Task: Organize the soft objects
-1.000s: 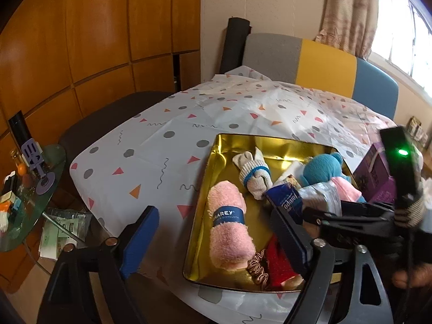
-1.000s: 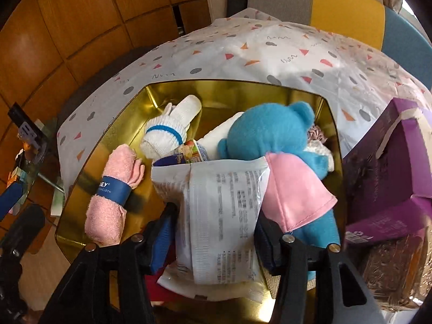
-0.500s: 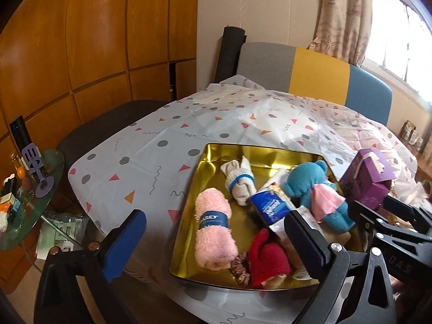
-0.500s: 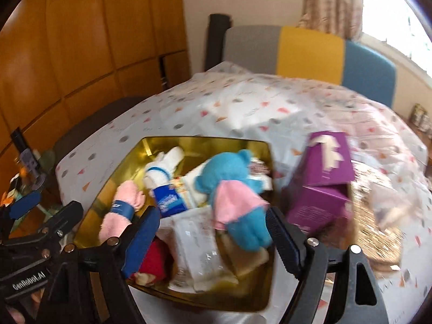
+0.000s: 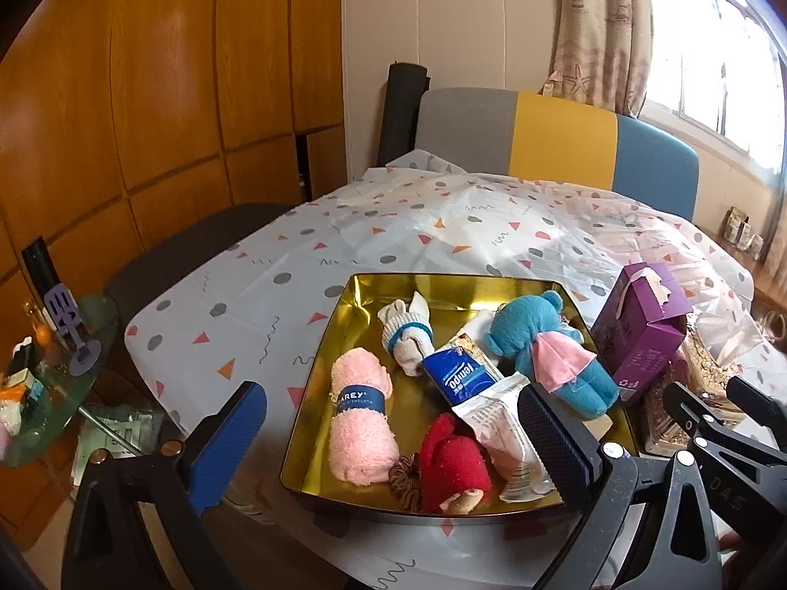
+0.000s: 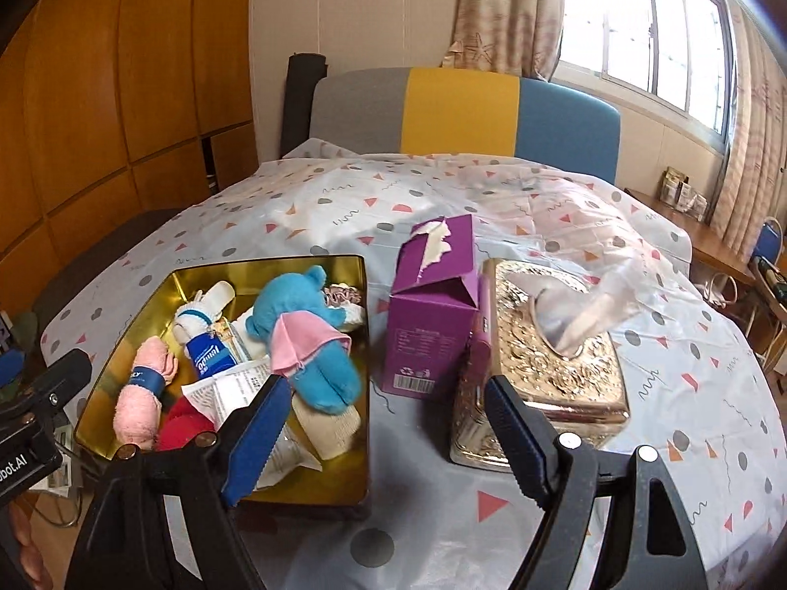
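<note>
1. Now the gold tray, packed with soft things, lay ahead of the left gripper, nearer than the right gripper.
2. Both sets of jaws stood spread, holding nothing.
3. Inside the tray's near-left corner, the pink towel roll ran lengthwise toward the left gripper.

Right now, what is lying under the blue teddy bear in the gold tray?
Under the blue teddy bear, a beige cloth roll and something white by its head show. A pink scrunchie lies behind it. What else it covers in the gold tray is hidden.
</note>
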Action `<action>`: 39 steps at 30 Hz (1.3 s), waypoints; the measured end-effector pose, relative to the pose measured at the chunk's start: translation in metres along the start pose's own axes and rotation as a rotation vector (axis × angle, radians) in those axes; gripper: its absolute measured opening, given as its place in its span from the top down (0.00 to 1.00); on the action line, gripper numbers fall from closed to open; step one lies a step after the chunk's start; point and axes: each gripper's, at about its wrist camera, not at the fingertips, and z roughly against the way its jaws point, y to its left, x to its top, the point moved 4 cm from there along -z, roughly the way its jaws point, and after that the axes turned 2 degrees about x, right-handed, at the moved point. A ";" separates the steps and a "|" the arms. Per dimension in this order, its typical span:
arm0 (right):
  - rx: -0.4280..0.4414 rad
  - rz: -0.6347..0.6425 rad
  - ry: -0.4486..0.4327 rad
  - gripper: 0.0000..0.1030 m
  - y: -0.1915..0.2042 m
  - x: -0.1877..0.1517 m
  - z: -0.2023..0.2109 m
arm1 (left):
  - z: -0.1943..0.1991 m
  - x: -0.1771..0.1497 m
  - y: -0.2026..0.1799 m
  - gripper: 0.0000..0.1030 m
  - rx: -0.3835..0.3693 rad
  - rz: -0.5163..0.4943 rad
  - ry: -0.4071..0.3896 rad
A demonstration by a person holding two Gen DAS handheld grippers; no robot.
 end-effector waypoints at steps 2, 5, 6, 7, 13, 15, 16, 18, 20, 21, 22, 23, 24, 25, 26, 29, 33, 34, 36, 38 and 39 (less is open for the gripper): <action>0.001 -0.005 -0.004 0.20 -0.002 0.000 0.002 | 0.001 0.000 0.000 0.00 -0.001 0.003 -0.005; 0.003 -0.008 -0.008 0.20 -0.001 -0.001 0.003 | 0.003 0.000 0.000 0.00 0.006 -0.003 -0.012; 0.004 -0.007 -0.008 0.20 -0.001 -0.002 0.003 | 0.003 -0.001 -0.001 0.00 0.006 -0.003 -0.009; 0.006 -0.007 -0.006 0.20 -0.001 -0.002 0.003 | 0.003 -0.001 -0.001 0.00 0.005 -0.002 -0.006; 0.005 -0.004 -0.002 0.20 0.001 -0.004 0.003 | 0.001 -0.003 -0.001 0.00 -0.003 0.000 0.006; 0.008 -0.005 0.000 0.20 0.001 -0.004 0.002 | 0.001 -0.003 -0.001 0.00 -0.002 -0.001 0.006; 0.007 -0.004 0.001 0.20 0.001 -0.004 0.002 | 0.000 -0.004 -0.001 0.00 -0.002 0.000 0.008; 0.007 -0.006 0.001 0.20 0.001 -0.005 0.001 | -0.001 -0.004 -0.001 0.00 -0.003 -0.001 0.011; 0.006 -0.006 0.003 0.20 0.001 -0.005 0.001 | -0.001 -0.005 -0.001 0.00 -0.006 0.001 0.014; 0.005 -0.005 0.003 0.20 0.001 -0.005 0.000 | -0.001 -0.006 -0.002 0.00 -0.007 0.002 0.017; 0.005 -0.005 0.005 0.20 0.002 -0.005 0.000 | -0.002 -0.006 -0.002 0.00 -0.009 0.002 0.020; 0.007 -0.007 0.006 0.20 0.002 -0.005 0.000 | -0.002 -0.007 -0.002 0.00 -0.009 0.002 0.021; 0.008 -0.008 0.008 0.20 0.001 -0.006 -0.001 | -0.002 -0.007 -0.002 0.00 -0.009 0.001 0.021; 0.008 -0.008 0.010 0.20 0.001 -0.006 -0.001 | -0.003 -0.007 -0.002 0.00 -0.009 0.002 0.021; 0.008 -0.006 0.010 0.20 0.001 -0.006 -0.001 | -0.003 -0.007 -0.003 0.00 -0.009 0.001 0.022; 0.009 -0.005 0.011 0.20 0.002 -0.007 -0.001 | -0.003 -0.007 -0.003 0.00 -0.010 0.001 0.024; 0.010 -0.004 0.014 0.20 0.002 -0.007 -0.002 | -0.003 -0.007 -0.002 0.00 -0.011 0.001 0.025; 0.010 -0.005 0.014 0.20 0.002 -0.007 -0.002 | -0.003 -0.007 -0.002 0.00 -0.011 0.002 0.025; 0.011 -0.005 0.014 0.20 0.002 -0.007 -0.002 | -0.003 -0.007 -0.002 0.00 -0.011 0.000 0.026; 0.010 -0.005 0.015 0.20 0.001 -0.007 -0.002 | -0.003 -0.008 -0.002 0.00 -0.011 0.000 0.027; 0.011 -0.005 0.016 0.20 0.002 -0.008 -0.002 | -0.003 -0.008 -0.002 0.00 -0.011 0.000 0.028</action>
